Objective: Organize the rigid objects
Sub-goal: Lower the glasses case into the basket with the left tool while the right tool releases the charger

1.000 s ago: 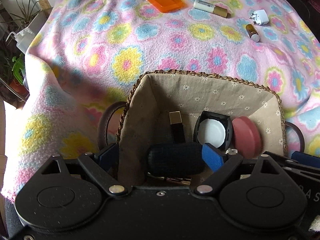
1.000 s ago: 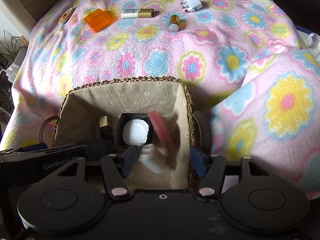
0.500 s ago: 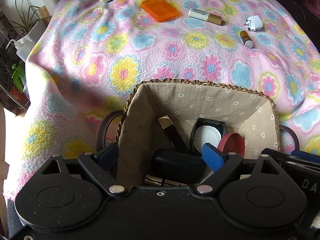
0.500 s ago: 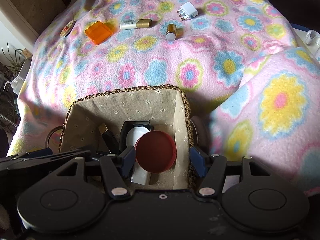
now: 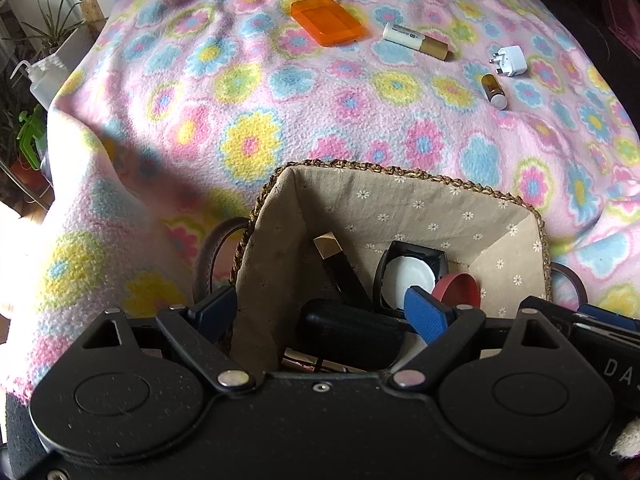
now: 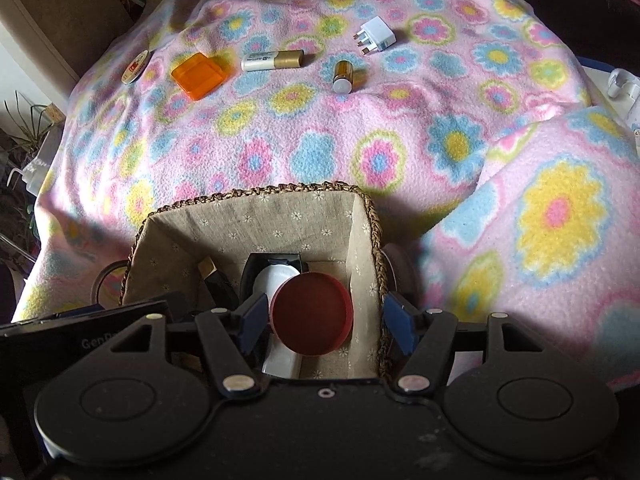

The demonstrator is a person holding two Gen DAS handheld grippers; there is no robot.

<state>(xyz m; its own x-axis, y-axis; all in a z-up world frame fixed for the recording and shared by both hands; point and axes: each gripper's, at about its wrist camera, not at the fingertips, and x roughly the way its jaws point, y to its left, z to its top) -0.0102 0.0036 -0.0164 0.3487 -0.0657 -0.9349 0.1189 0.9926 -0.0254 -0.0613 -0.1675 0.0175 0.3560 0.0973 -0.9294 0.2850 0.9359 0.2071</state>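
Observation:
A woven basket (image 5: 400,174) with a flowered cloth lining sits on the blanket just below both grippers. Inside lie a black compact (image 5: 410,276) with a white centre, a black and gold lipstick (image 5: 340,264), a black case (image 5: 348,332) and a red round disc (image 6: 312,314). My right gripper (image 6: 326,322) straddles the basket's right wall (image 6: 374,240). Its jaws are opening, and the disc rests loose between them, leaning on the things beneath it. My left gripper (image 5: 320,312) stands open across the basket's left wall, pressing on nothing.
Far across the flowered blanket lie a round tin (image 6: 135,67), an orange box (image 6: 197,76), a white and gold tube (image 6: 273,60), a small brown bottle (image 6: 343,76) and a white plug (image 6: 376,35). Potted plants (image 5: 44,32) stand off the left edge. A blanket fold (image 6: 560,216) rises at right.
The red disc, blurred and on edge between the right fingers a second ago, has settled into the basket with its face up. The right jaws have widened. The left gripper has kept still.

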